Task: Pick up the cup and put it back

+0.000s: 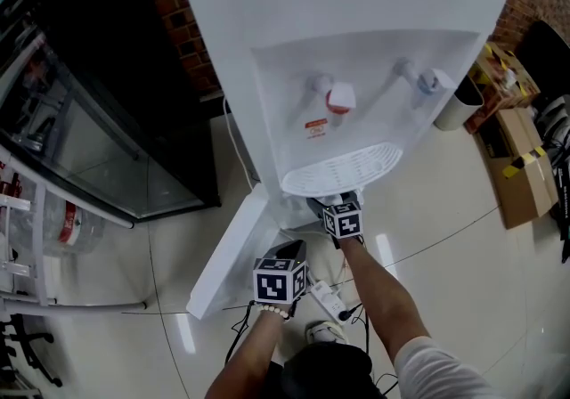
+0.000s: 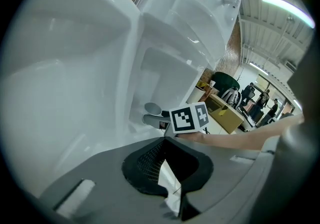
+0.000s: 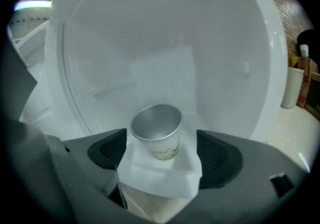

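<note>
A small paper cup [image 3: 156, 131] with a greenish print stands upright on a white ledge inside the water dispenser's lower compartment. My right gripper [image 3: 160, 157] is open around it; the two dark pads [image 3: 107, 150] stand well clear of the cup's sides. In the head view the right gripper [image 1: 325, 207] reaches under the drip tray [image 1: 343, 170], and the cup is hidden there. The left gripper [image 1: 287, 253] hangs lower, beside the open compartment door, shut and empty. Its own view shows its jaws [image 2: 165, 168] together and the right gripper [image 2: 151, 114] ahead.
The white water dispenser [image 1: 356, 41] has a red tap [image 1: 339, 100] and a blue tap [image 1: 434, 81]. Its compartment door [image 1: 227, 255] swings open to the left. Cardboard boxes [image 1: 521, 175] stand at the right, a dark glass cabinet [image 1: 107, 139] at the left, a power strip [image 1: 329, 301] on the floor.
</note>
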The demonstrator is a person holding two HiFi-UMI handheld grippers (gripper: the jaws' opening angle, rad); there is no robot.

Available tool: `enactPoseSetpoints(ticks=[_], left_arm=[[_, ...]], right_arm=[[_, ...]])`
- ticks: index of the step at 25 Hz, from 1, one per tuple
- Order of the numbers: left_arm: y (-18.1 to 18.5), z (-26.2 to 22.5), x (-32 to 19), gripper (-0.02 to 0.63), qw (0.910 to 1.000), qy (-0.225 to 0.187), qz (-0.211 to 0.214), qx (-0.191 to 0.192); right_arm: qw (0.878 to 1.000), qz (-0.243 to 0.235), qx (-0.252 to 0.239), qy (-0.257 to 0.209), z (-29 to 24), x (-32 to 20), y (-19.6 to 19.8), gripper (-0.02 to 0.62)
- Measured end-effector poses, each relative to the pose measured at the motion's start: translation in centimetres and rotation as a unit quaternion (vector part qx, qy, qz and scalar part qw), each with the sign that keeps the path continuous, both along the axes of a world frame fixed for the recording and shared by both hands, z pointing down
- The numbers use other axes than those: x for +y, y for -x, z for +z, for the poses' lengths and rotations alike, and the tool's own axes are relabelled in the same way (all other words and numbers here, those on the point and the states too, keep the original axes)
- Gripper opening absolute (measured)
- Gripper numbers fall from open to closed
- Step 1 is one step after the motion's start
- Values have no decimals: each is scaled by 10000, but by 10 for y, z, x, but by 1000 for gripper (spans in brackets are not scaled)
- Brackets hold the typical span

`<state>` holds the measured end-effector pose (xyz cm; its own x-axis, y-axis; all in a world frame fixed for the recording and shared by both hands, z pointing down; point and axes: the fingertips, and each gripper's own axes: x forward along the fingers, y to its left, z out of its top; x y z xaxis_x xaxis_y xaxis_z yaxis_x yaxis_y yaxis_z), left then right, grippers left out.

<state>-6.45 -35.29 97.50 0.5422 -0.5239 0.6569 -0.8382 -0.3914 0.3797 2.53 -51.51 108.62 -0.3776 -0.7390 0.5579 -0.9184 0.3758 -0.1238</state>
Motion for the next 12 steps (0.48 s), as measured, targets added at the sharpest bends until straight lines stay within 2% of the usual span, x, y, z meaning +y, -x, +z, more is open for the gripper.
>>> enactPoseSetpoints(ticks=[3,5,6,9,10,12], left_arm=[[1,-2,7,2,9999,11,-36,-109],[4,-11,8,2,9996,-2,-174,-211],[5,-17,9,2,9993,-11,-243,-281],[5,-48,19,2,9982,-69,-368,-466],[5,-60,23,2,9980,-115,-390,-493],[8,-82,30,2,9978,-132,-430,-495]], right_arm=[[9999,67,-69,64,-9,22,-9,451],[9993,167,-317,125,-23,40,-12,447],[9987,223,-434,167,-33,51,-13,427],[9963,382,-665,401,-70,87,-15,315],[9951,440,-748,478,-85,98,-14,299],[9944,506,-725,581,-119,118,-12,217]])
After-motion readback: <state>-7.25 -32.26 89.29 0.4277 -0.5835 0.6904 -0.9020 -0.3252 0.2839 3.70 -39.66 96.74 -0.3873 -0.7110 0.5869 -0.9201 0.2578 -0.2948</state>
